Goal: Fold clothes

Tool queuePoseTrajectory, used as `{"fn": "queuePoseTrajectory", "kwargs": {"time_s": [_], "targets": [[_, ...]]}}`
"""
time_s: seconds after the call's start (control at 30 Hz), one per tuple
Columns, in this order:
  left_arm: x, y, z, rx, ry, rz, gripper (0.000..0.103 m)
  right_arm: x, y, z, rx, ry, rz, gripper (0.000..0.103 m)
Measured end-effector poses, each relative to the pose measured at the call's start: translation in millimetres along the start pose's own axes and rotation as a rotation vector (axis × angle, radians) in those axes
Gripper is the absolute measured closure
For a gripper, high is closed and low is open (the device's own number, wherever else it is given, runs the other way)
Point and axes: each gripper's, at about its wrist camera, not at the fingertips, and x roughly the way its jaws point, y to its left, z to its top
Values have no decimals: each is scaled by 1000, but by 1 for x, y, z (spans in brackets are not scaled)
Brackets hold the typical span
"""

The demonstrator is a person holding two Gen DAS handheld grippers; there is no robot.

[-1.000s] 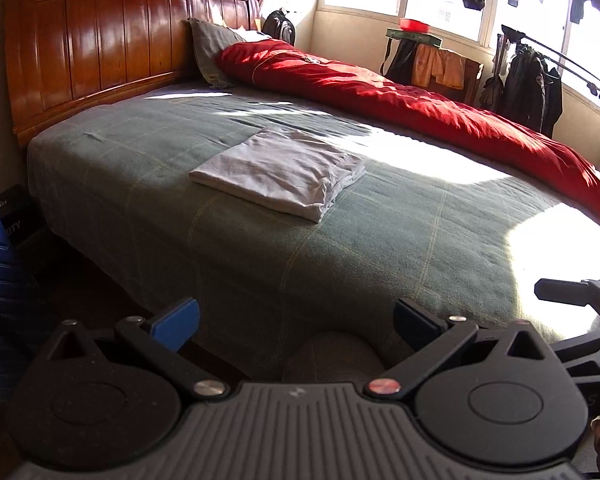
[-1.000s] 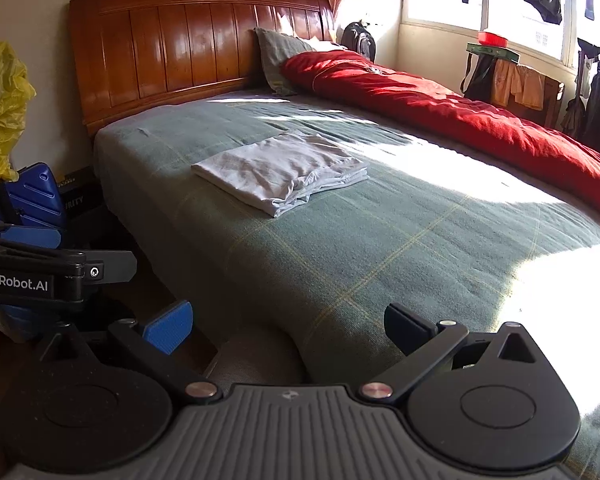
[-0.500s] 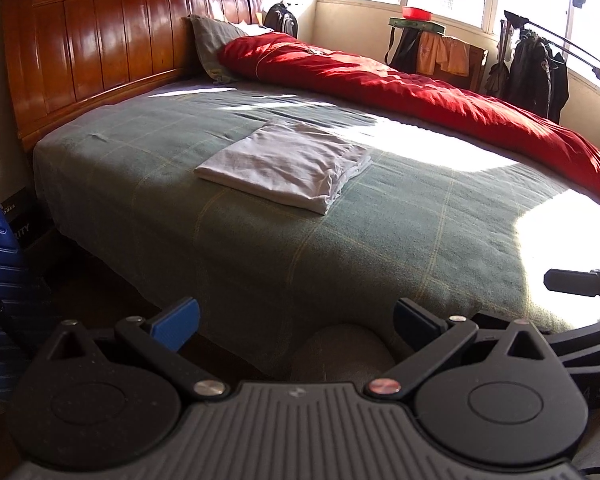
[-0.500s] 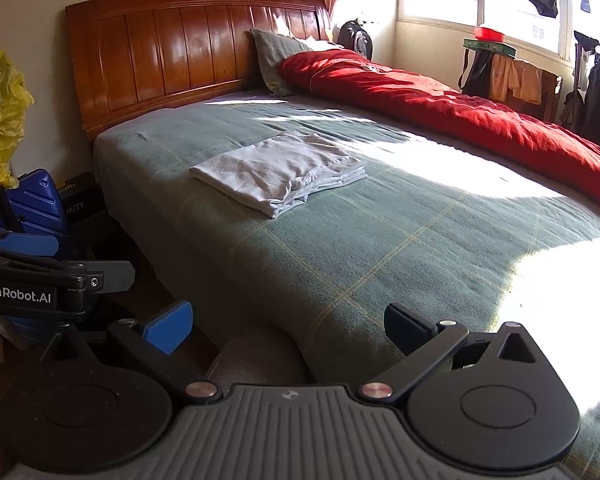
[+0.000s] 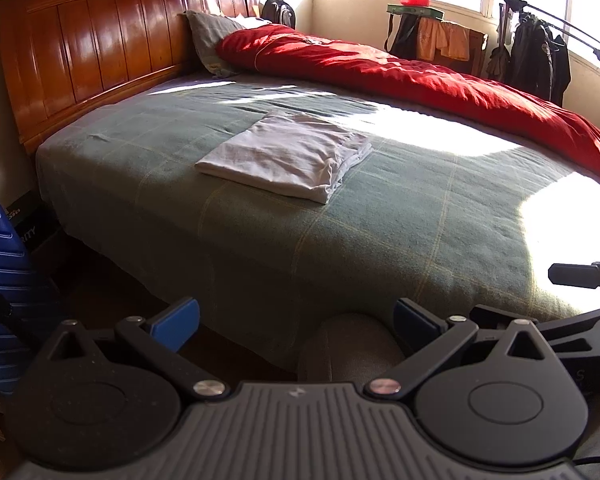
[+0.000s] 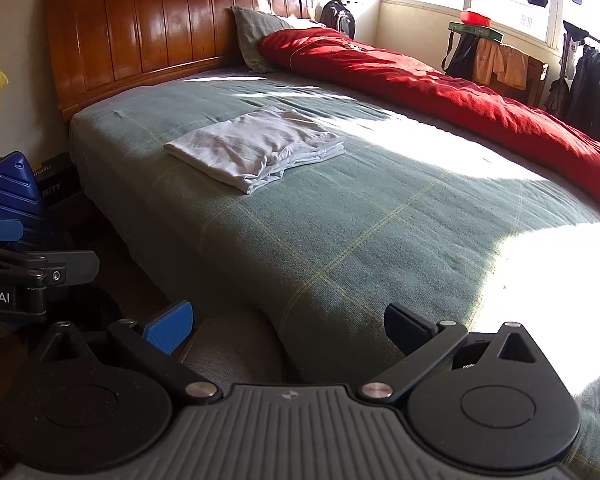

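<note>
Left wrist view: the left hand-held gripper [image 5: 296, 318] sits low at the near edge of the bed [image 5: 380, 216], its two blue-padded fingers [image 5: 176, 318] spread wide apart with nothing between them. A folded white garment [image 5: 288, 156] lies flat on the green checked bedspread, well beyond the fingers, toward the head half of the mattress, with its stacked layered edges facing right. A red duvet [image 5: 420, 76] is bunched along the far side of the bed, running from a grey pillow [image 5: 208, 36] by the wooden headboard [image 5: 100, 44] toward the foot. Part of the right hand-held gripper [image 5: 580, 276] juts in at the right edge. A blue suitcase [image 5: 4, 280] stands on the floor at the left.

Right wrist view: the right hand-held gripper [image 6: 286, 324] also hangs at the bed's near edge [image 6: 340, 264], fingers [image 6: 168, 326] wide apart and holding nothing. The folded white garment [image 6: 256, 148] rests on the bedspread ahead and to the left, well clear of the fingers, in shade just beside a bright sunlit patch. The left hand-held gripper's [image 6: 40, 276] black body shows at the left edge; from here I cannot tell how its fingers stand. Dark jackets [image 6: 588, 92] hang on a rack by the window at the right.
</note>
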Motion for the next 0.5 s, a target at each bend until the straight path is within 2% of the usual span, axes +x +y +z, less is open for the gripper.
{"fn": "queuePoseTrajectory", "kwargs": {"time_s": [0.5], "targets": [[-3,1,0,-6,-9,-5,0,-5,3,-1,-9,-16,11,0]]}}
